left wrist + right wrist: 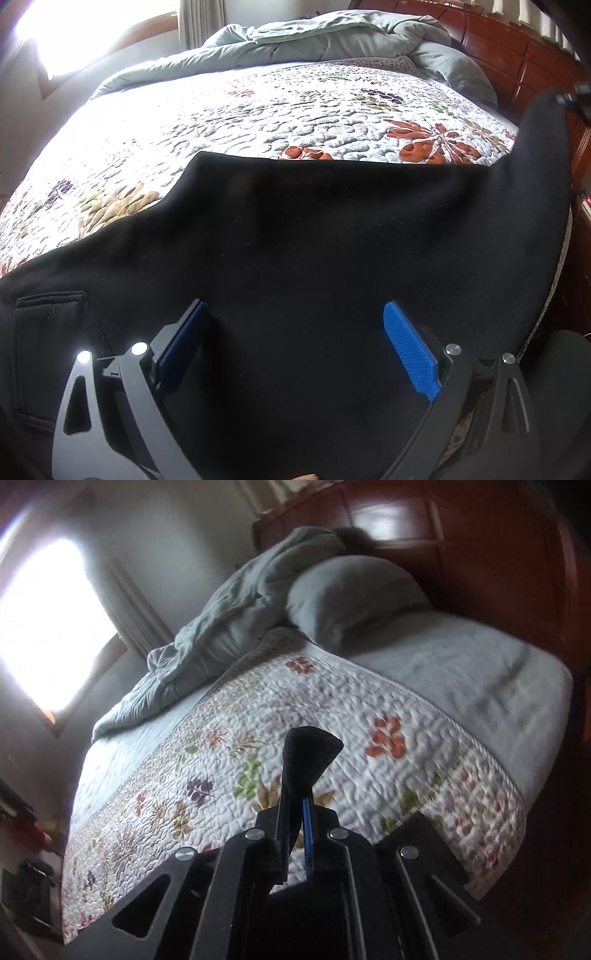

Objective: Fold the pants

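Showing no legible writing: black pants (314, 229)

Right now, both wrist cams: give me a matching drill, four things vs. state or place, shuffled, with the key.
Things:
1. left tongs
2. right tongs
3. grey pillow
4. floral quilt

States or places:
A. leaning against the wooden headboard
B. open, poised over the black pants
C. spread flat across the bed, under the pants
D. shut on a pinch of black pants fabric, lifted above the bed

Pairs: 1-B, 2-D, 3-A, 4-C
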Tool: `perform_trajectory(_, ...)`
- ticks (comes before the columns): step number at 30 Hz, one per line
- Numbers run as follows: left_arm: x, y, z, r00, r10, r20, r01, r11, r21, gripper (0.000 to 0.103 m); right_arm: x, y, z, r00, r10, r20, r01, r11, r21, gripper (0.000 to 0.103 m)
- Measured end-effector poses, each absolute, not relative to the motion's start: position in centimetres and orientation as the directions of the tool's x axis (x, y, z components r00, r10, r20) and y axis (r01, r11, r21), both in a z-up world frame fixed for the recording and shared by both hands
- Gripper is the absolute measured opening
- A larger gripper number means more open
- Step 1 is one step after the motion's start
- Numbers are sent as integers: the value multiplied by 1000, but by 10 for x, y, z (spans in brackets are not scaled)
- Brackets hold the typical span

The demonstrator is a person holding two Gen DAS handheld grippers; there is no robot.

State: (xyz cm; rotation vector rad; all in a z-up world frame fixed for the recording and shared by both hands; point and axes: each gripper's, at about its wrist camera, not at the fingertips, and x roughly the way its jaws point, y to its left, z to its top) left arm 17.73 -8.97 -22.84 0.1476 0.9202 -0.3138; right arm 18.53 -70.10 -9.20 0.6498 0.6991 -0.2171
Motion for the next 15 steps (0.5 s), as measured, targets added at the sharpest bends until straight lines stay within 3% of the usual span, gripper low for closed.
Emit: perform_trajectory(15,180,-93,-229,553,-198,-809,335,942,-1,97,93,-759,-217,805,118,-582,467,479,743,6)
